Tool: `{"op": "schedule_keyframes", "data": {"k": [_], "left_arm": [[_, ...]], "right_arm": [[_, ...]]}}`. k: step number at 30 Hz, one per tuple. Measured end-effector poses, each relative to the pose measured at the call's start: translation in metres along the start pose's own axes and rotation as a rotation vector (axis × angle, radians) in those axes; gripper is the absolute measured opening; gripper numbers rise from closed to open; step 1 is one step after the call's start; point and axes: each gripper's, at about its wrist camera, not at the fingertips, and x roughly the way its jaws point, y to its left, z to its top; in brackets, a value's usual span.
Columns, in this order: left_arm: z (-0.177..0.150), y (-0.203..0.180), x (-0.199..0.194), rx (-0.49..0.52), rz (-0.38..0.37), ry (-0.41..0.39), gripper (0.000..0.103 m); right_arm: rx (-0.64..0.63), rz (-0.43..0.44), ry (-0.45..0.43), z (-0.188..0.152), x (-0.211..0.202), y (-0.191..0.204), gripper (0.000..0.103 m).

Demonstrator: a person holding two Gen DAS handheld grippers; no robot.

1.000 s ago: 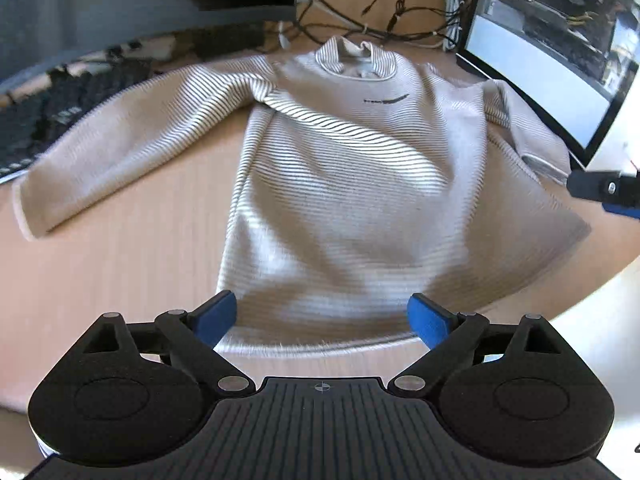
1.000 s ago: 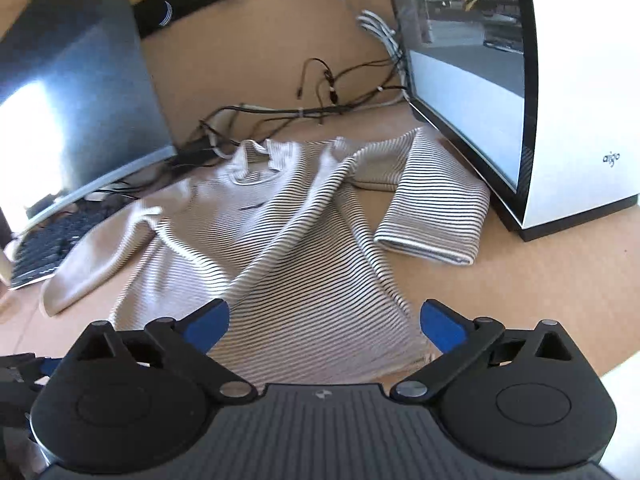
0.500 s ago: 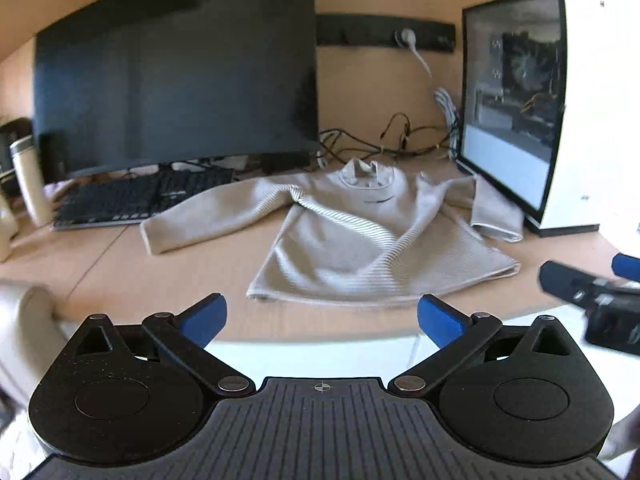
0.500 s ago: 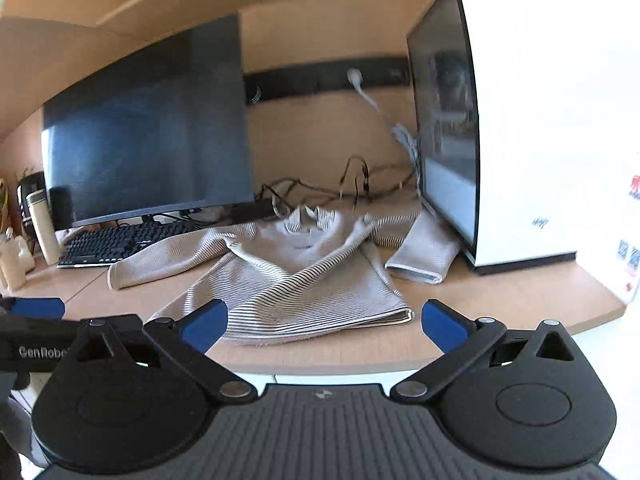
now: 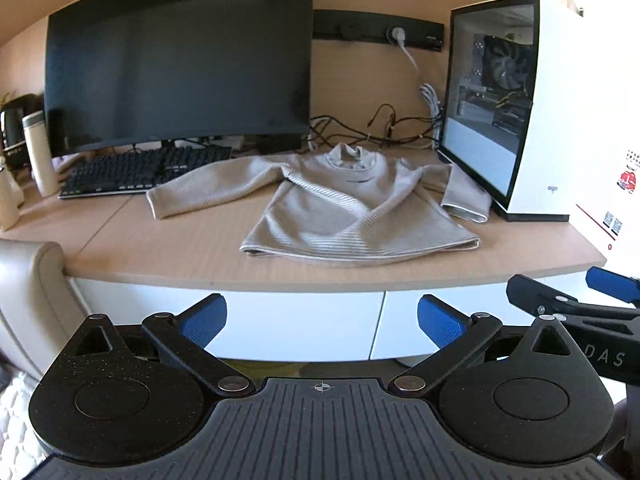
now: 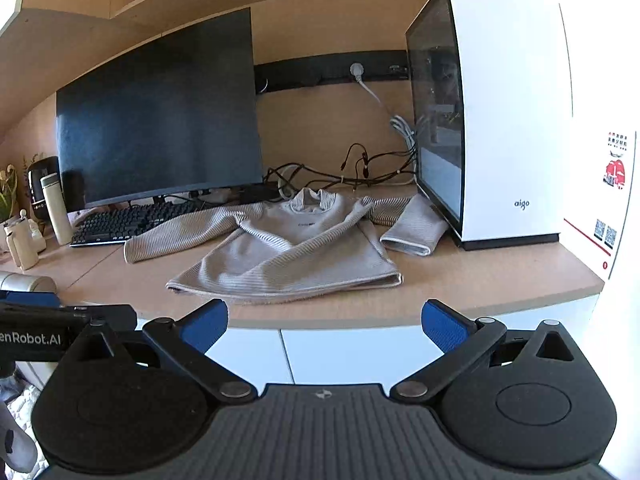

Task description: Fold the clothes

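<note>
A striped sweater (image 5: 352,212) lies spread on the desk (image 5: 160,248), collar toward the wall and hem near the front edge. Its body is rumpled, with a diagonal fold across the chest. One sleeve reaches out toward the keyboard (image 5: 136,172); the other is bent back on itself beside the PC case (image 5: 520,108), touching or nearly touching its base. A dark monitor (image 5: 176,64) stands behind the keyboard, with cables (image 5: 380,128) tangled behind the collar and a bottle (image 5: 40,152) at the desk's far end.

Both grippers hang in front of the desk, below its edge and clear of the sweater. The left gripper (image 5: 322,320) has its jaws wide apart and empty; the right gripper (image 6: 324,324) is likewise spread and holds nothing.
</note>
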Motion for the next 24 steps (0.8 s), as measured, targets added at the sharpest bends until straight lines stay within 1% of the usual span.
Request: {"op": "schedule_keyframes", "data": {"k": [4,13,24], "left_arm": [[-0.0033,0.0022,-0.0017,-0.023,-0.003,0.014,0.103],[-0.0043,-0.0002,-0.0038,-0.031,-0.021,0.019,0.103],[-0.0049,-0.0007,-0.0024,-0.040,-0.008,0.023,0.103]], "right_arm": [[-0.009,0.004,-0.002,-0.0011,-0.0042,0.0025,0.103],[-0.014,-0.006,0.001,-0.0005,-0.0059,0.0003,0.103],[-0.008,0.005,0.013,-0.0009,0.0000,0.0019,0.103]]}}
